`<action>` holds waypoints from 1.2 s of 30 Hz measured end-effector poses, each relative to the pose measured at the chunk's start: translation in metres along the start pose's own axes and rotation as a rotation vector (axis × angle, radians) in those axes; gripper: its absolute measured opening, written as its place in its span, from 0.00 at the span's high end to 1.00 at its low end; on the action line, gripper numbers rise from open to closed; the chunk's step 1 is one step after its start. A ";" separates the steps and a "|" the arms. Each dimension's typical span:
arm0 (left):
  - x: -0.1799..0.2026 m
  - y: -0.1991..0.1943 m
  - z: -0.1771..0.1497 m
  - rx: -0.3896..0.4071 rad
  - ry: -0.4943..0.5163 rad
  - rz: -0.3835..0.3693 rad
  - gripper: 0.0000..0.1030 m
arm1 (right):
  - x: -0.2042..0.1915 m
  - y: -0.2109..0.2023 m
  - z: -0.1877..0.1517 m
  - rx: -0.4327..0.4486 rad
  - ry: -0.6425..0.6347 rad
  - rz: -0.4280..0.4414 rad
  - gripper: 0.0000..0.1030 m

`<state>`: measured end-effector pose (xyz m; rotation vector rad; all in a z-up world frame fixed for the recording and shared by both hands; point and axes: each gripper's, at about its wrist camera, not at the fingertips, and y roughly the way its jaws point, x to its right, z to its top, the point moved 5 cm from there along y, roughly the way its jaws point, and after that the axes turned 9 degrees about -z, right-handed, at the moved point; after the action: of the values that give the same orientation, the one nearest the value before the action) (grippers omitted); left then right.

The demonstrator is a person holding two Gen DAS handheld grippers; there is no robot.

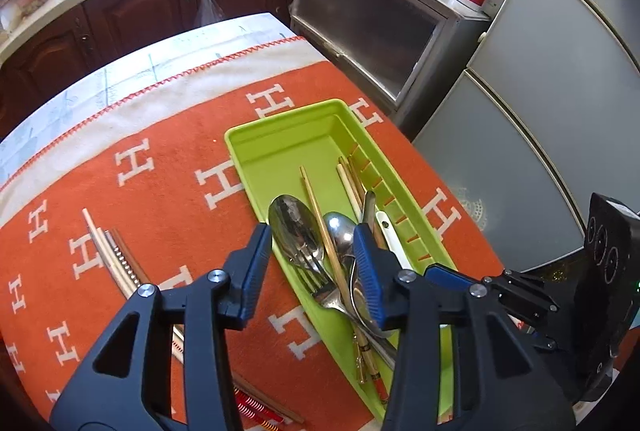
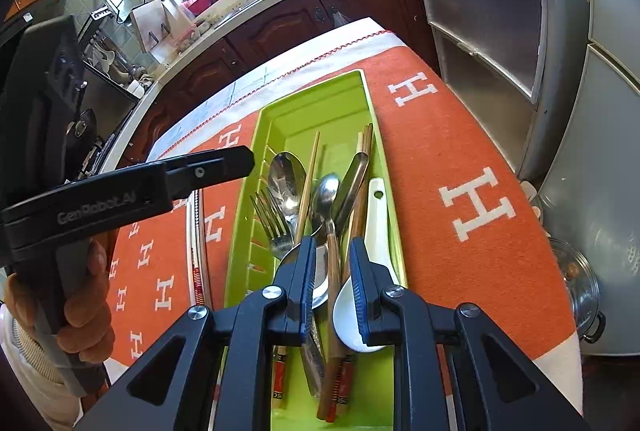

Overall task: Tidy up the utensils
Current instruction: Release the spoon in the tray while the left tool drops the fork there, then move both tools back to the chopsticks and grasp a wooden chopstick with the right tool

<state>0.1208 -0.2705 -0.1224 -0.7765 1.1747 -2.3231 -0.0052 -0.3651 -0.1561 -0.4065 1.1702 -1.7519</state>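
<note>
Green tray (image 1: pixel 280 135) on the orange H-patterned cloth (image 1: pixel 168 191) over the worktop; long axis from lower right to upper centre of the left wrist view, from bottom centre up to upper centre of the right wrist view.

In the tray, all lying roughly along its long axis:
- large steel spoon (image 1: pixel 294 227), bowl toward the far end, upper part of the pile.
- fork (image 2: pixel 272 223), tines toward the far end, handle back toward the cameras.
- smaller steel spoon (image 2: pixel 326 191), bowl far, handle near.
- white ceramic spoon (image 2: pixel 374 227), handle far, bowl near, against the tray's right wall in the right wrist view.
- bamboo chopstick (image 1: pixel 324 235), slightly diagonal across the spoons; further chopsticks (image 2: pixel 366 147) along the right wall, tips far.

Outside the tray: loose chopsticks (image 1: pixel 116 259) on the cloth at lower left of the left wrist view, long axis from upper left to lower right, partly hidden under the gripper.

Left gripper (image 1: pixel 312 271): above the near half of the tray, pointing steeply down, jaws apart, nothing pressed between the pads; one pad over the tray's left rim, the other over the spoon handles. Seen also at left of the right wrist view, carried by a hand (image 2: pixel 86 311).

Right gripper (image 2: pixel 332 287): above the near end of the tray, jaws narrowly apart, a wooden handle in the gap; contact with the pads not discernible, so no grip recorded.
</note>
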 end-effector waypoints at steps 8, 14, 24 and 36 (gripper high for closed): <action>-0.018 -0.031 -0.021 0.024 -0.065 0.023 0.62 | -0.006 -0.003 -0.004 -0.005 -0.006 -0.001 0.83; -0.050 -0.060 -0.049 0.047 -0.145 0.076 0.62 | -0.014 -0.003 -0.006 -0.019 -0.013 0.010 0.83; -0.115 -0.095 -0.102 0.079 -0.321 0.187 0.62 | -0.055 -0.002 -0.009 -0.047 -0.097 0.066 0.83; -0.148 -0.093 -0.133 0.068 -0.382 0.244 0.62 | -0.149 0.004 -0.011 -0.112 -0.316 0.152 0.83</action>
<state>0.1361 -0.0532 -0.1533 -0.9432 0.9561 -1.9002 0.0623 -0.2342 -0.1325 -0.6207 1.0439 -1.4347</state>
